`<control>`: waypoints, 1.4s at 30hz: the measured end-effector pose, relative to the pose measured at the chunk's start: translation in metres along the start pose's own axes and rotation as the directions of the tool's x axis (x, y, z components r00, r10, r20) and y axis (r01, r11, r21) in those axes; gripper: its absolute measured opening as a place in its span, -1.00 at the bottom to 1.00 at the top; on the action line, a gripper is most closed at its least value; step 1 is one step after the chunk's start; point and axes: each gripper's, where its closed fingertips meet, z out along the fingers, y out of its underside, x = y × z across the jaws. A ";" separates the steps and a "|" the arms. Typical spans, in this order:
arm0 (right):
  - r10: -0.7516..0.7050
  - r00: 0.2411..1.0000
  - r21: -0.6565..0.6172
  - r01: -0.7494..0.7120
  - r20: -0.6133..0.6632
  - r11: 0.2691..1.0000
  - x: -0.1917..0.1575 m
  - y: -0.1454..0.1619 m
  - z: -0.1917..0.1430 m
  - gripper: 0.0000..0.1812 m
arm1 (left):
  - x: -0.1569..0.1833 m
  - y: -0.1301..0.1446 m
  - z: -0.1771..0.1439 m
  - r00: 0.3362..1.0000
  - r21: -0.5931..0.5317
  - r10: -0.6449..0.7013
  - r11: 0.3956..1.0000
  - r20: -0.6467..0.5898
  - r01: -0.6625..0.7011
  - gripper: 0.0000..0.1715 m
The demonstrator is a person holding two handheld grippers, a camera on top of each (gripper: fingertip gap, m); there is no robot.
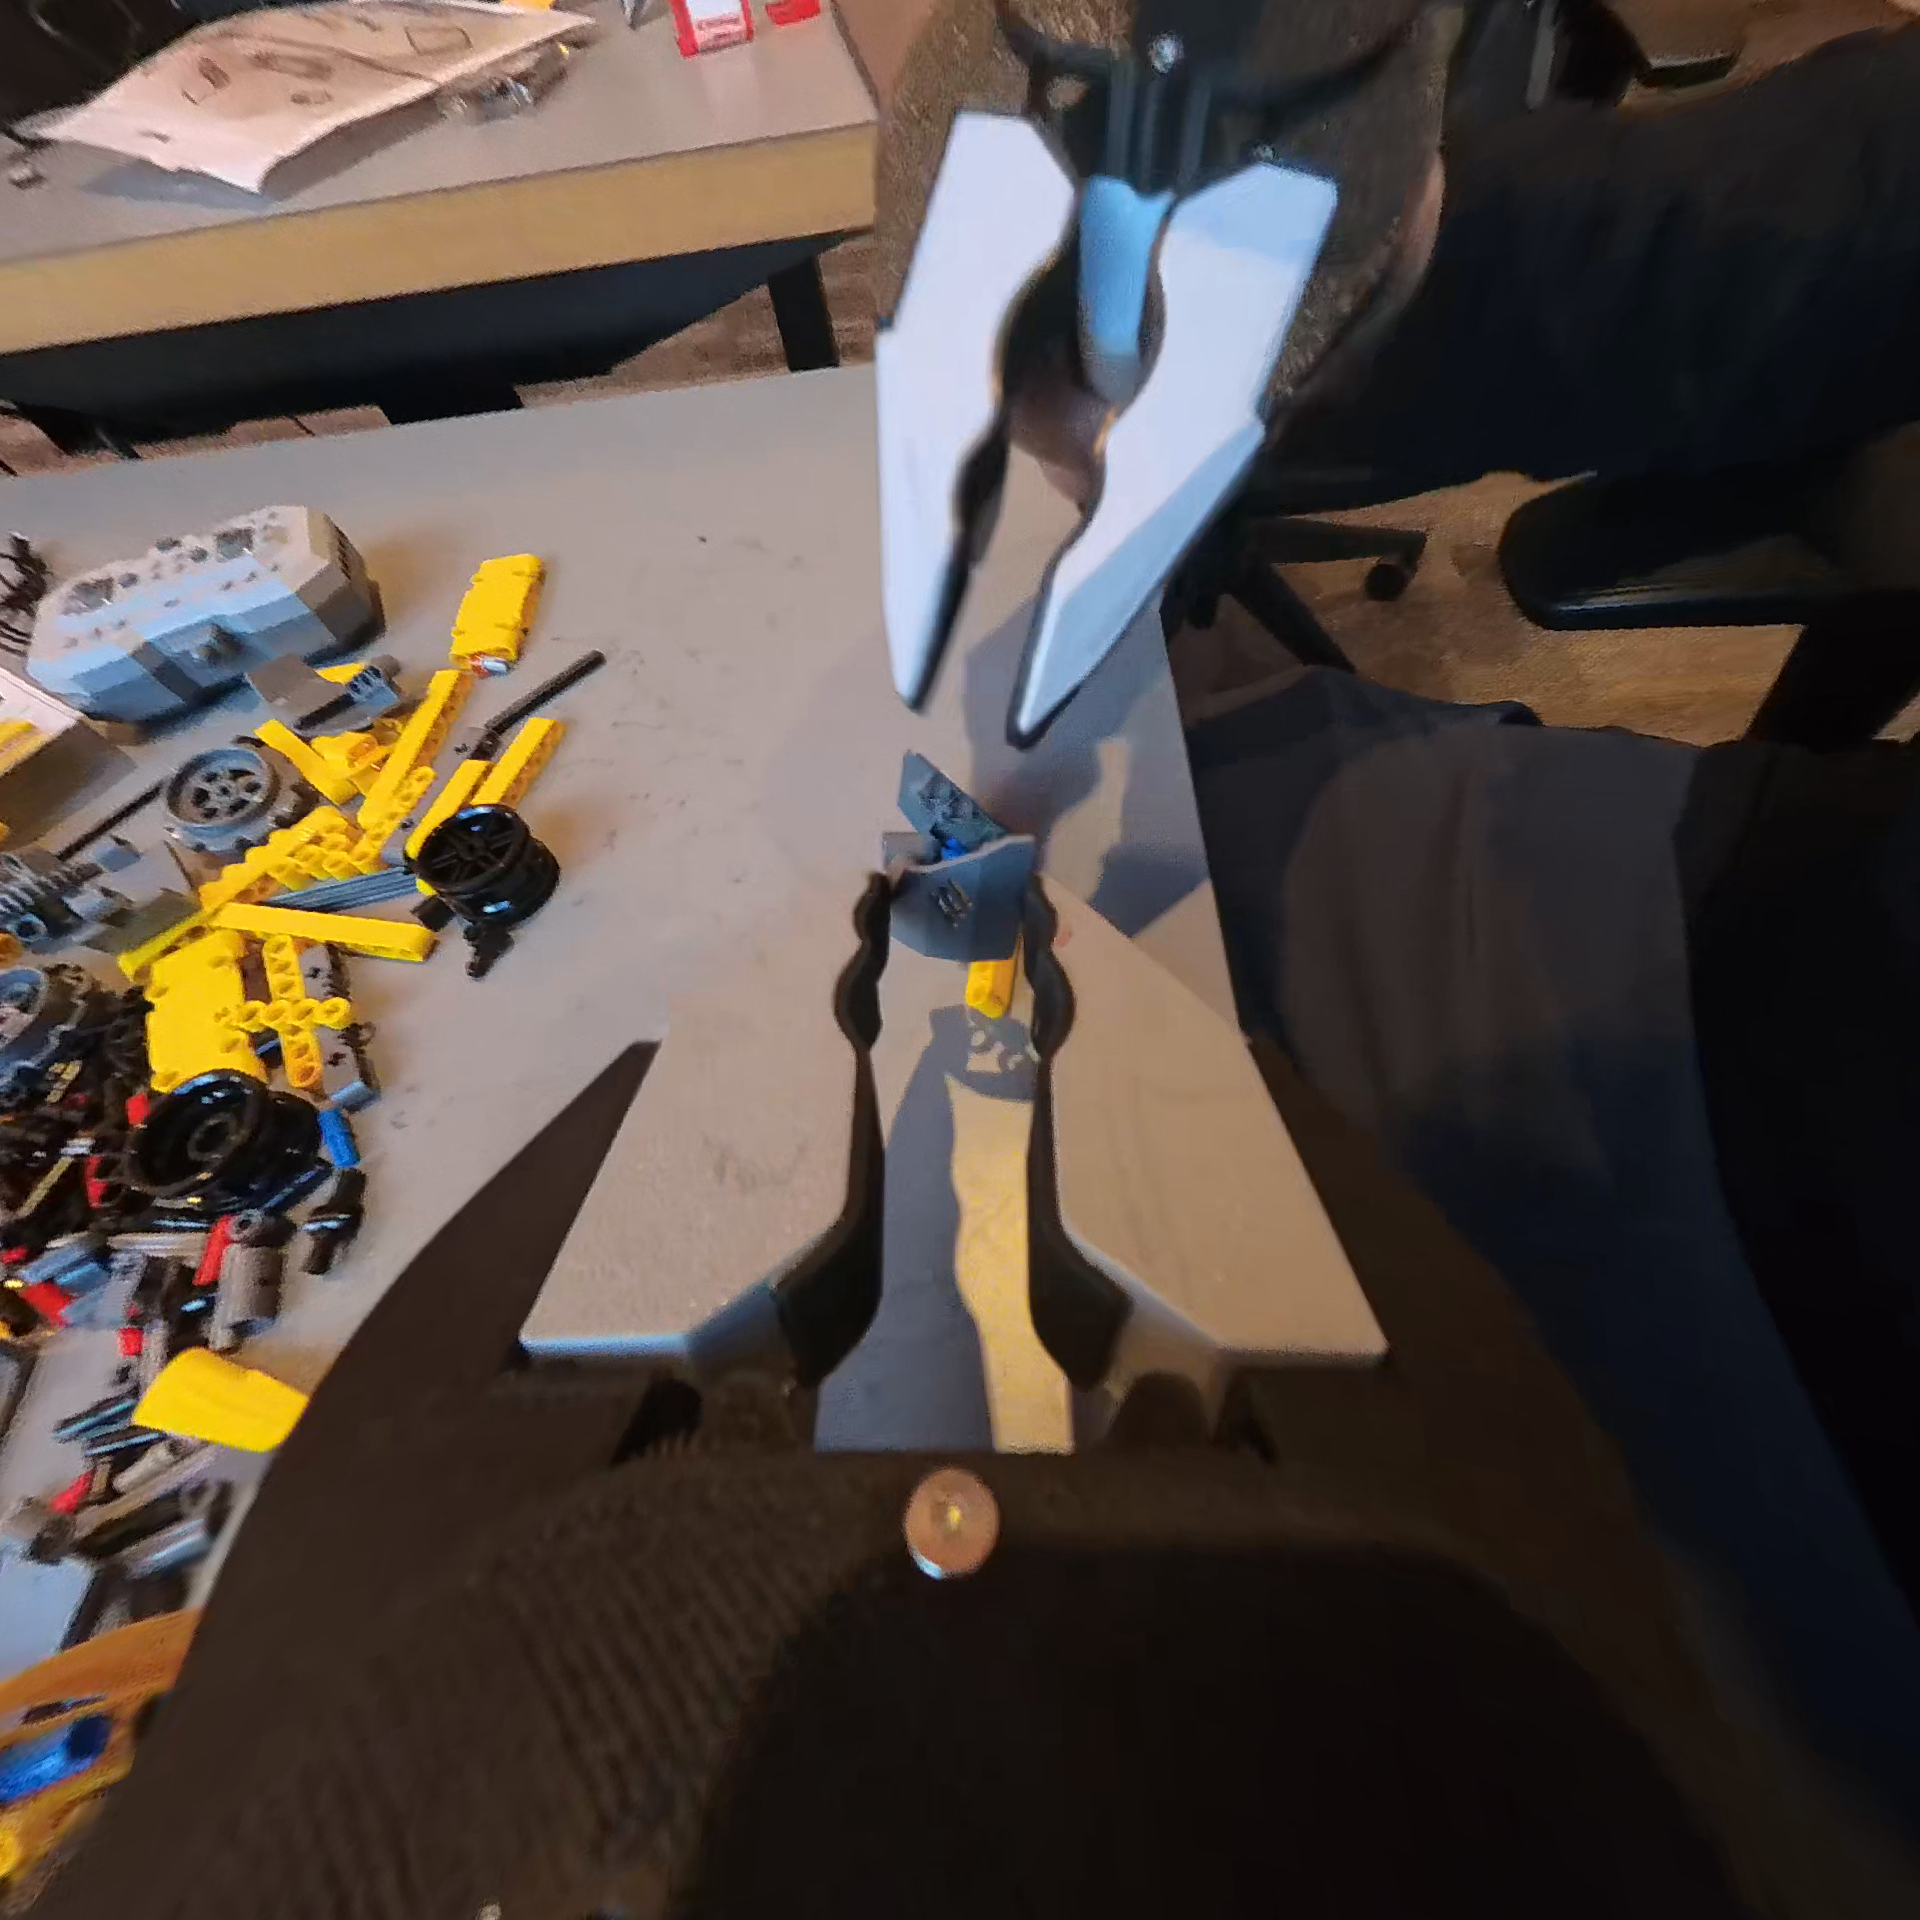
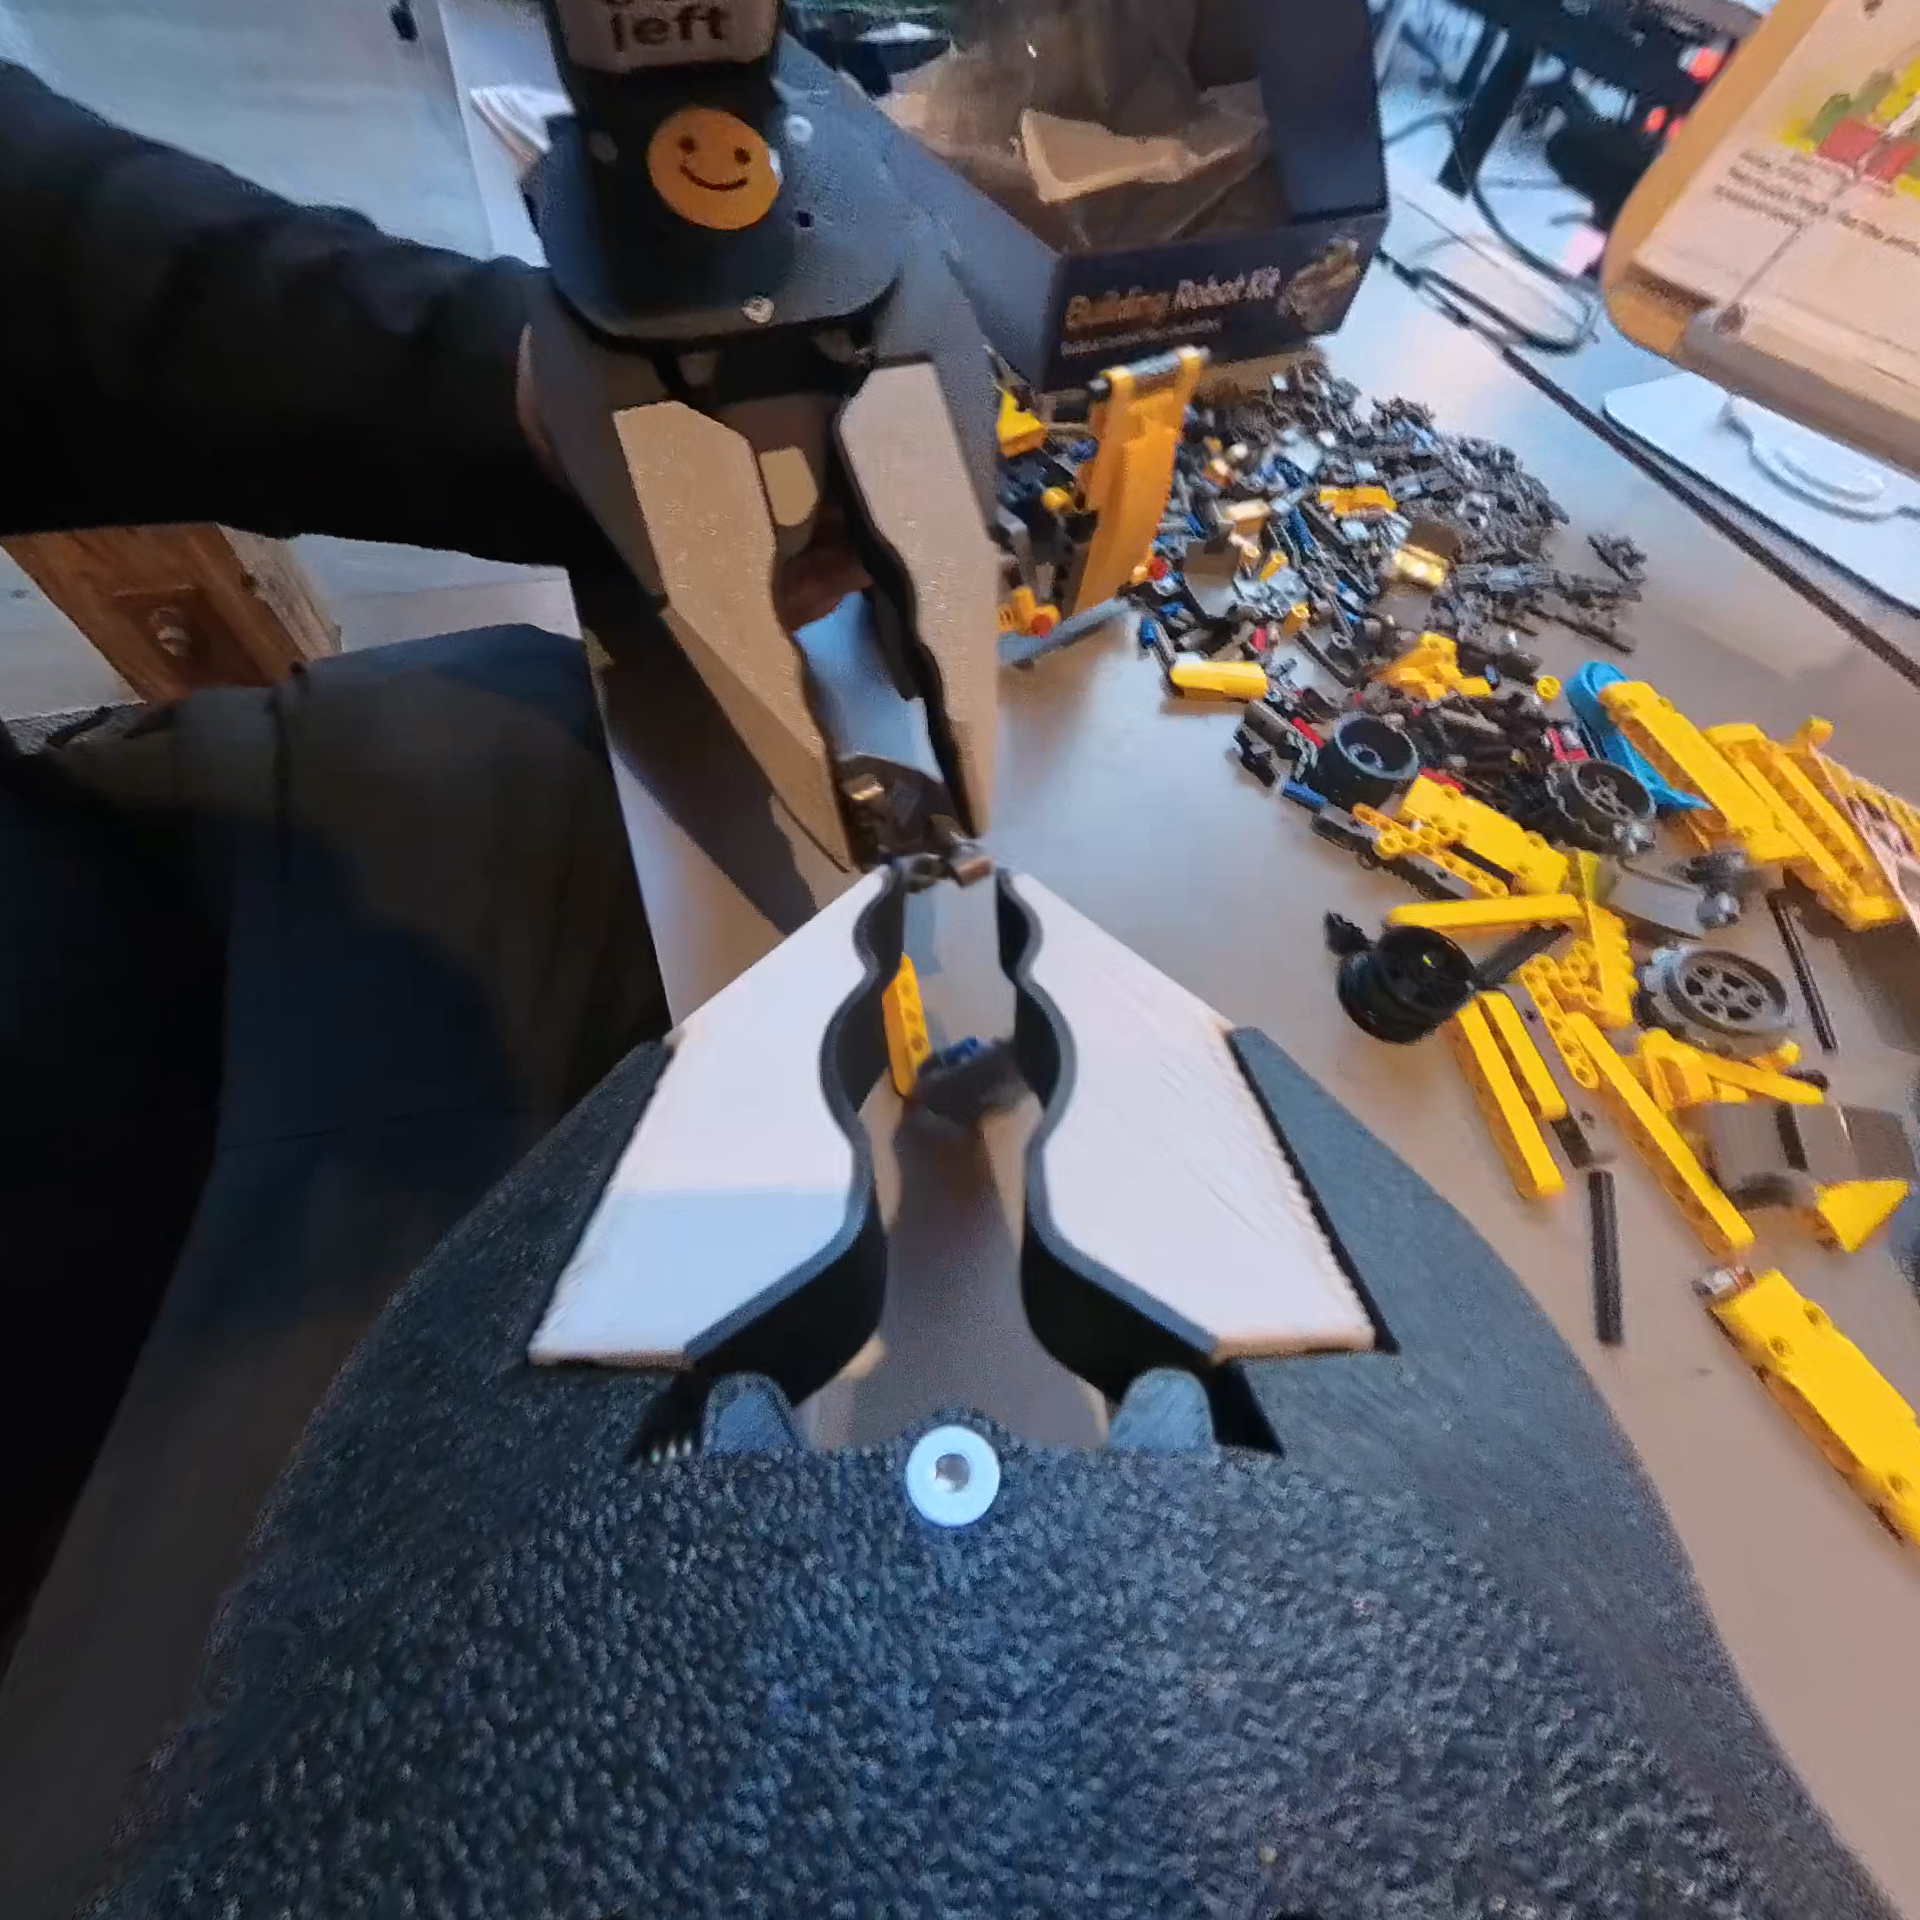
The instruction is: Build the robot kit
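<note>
Grey tabletop (image 1: 727, 665) fills mid-frame, where the left gripper (image 1: 956, 914) clamps a small grey-and-yellow brick assembly (image 1: 961, 904) at centre, the right gripper (image 1: 966, 717), its fingers slightly apart, just above it, loose yellow and black bricks (image 1: 312, 883) heaped left, an instruction booklet (image 1: 301, 94) upper left.

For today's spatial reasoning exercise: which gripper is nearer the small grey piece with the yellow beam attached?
Left. The left gripper clamps the grey piece between its fingertips. The right gripper hovers close by, not touching it, with its jaws slightly apart.
</note>
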 end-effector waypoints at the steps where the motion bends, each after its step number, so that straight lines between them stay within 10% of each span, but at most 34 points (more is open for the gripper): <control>1: 0.012 1.000 -0.021 -0.012 0.003 1.000 0.004 0.004 -0.003 -0.75 | 0.002 0.003 0.001 1.000 -0.007 -0.017 1.000 -0.016 0.017 -0.72; 11: 0.128 0.972 -0.281 -0.068 0.199 0.957 -0.002 0.048 0.023 -0.61 | -0.008 0.008 0.006 0.965 -0.012 -0.251 0.968 -0.076 0.251 -0.73; 42: -0.190 0.911 -0.421 0.345 0.367 0.839 -0.025 0.066 0.029 -0.89 | 0.010 0.022 0.011 0.992 -0.116 -0.106 0.988 -0.071 0.098 -0.73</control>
